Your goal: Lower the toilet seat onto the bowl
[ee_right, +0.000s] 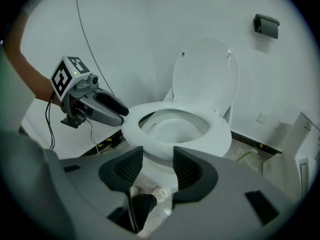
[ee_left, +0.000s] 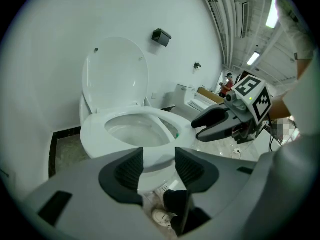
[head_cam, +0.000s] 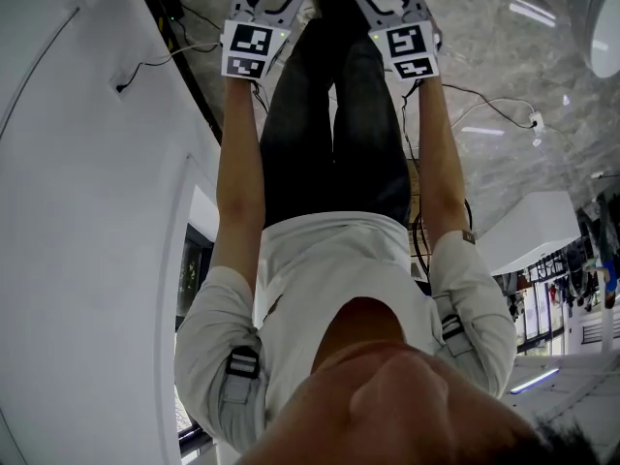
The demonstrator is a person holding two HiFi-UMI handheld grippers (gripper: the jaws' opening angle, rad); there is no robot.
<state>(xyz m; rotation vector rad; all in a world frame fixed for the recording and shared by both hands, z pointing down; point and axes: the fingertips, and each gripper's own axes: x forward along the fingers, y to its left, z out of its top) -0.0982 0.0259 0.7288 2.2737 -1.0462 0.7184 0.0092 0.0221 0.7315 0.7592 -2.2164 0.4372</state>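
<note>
Seat down on bowl, both tongs wide and empty

One toilet seat [ee_left: 166, 118], lying flat on the rim of the one bowl [ee_right: 172, 129]; one lid [ee_left: 117, 71] upright at the bowl's back edge, against the wall; my two tongs both at the bowl's front edge; left tongs [ee_left: 159, 156] jaws wide apart, nothing pinched, only the seat's front edge showing past the gap; right tongs [ee_right: 157, 156] the same, wide and holding nothing; each one's tips sit just beside a side edge of the seat, contact I can't tell; two marker cubes, one per tong [head_cam: 249, 48] [head_cam: 409, 51]; one black box [ee_left: 161, 36] on the wall above the lid.
</note>
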